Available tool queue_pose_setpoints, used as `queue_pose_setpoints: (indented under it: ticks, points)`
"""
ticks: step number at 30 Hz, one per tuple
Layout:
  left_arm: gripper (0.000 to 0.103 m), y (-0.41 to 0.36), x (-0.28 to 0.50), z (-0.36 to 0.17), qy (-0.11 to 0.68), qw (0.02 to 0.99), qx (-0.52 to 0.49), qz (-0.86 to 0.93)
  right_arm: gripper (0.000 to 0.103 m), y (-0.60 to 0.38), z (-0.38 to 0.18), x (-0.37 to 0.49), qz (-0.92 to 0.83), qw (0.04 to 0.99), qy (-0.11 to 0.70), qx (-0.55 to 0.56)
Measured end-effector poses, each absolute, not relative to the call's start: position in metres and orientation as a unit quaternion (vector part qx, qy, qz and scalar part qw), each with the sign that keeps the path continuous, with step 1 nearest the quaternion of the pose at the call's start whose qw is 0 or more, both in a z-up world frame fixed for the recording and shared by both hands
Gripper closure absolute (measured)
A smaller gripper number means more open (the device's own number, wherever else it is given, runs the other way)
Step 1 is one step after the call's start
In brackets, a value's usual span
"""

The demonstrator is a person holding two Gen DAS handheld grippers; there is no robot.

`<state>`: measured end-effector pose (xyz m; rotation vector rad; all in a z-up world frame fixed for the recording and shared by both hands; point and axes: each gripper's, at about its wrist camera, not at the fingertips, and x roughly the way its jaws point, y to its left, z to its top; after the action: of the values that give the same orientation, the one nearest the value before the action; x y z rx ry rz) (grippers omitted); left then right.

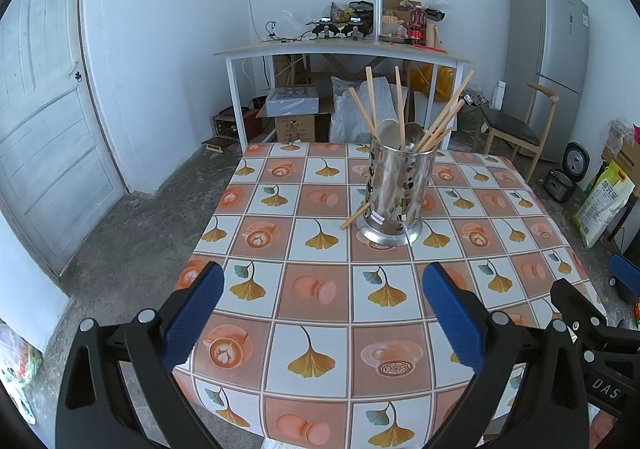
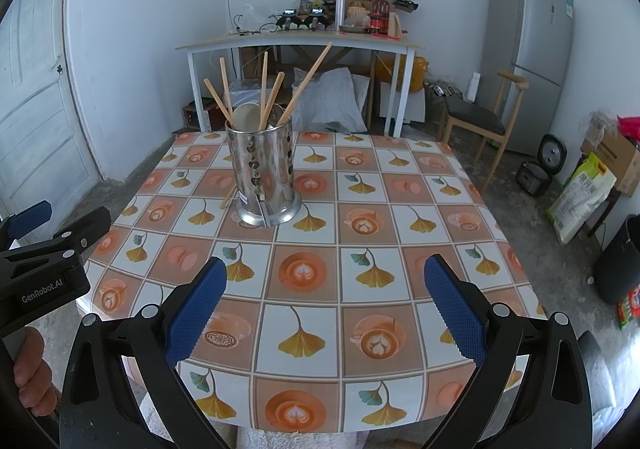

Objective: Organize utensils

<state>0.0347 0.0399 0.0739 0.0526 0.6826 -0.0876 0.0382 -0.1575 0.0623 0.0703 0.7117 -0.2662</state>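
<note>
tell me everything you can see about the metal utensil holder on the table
The utensil holder is a shiny steel cylinder with leaf-shaped cutouts and a flared base, standing upright on the patterned tablecloth. Wooden chopsticks fan out of its top beside a pale spoon. One chopstick end pokes out low on its left side. Neither gripper touches it.

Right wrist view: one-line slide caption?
Open right tool faces a steel utensil holder of chopsticks on the patterned table.

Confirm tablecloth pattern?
The tablecloth is a check of orange and white squares printed with ginkgo leaves, latte cups and macarons; it shows best in the right wrist view.
</note>
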Motion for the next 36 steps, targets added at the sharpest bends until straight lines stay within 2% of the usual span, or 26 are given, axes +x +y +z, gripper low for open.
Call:
queue_pose_setpoints:
  ticks: [36]
  points:
    - [0.006, 0.0411, 0.0352, 0.0746, 0.335, 0.941, 0.026, -0.042, 0.008, -0.1539, 0.063, 0.0389, -0.131, 0.928, 0.348, 0.034]
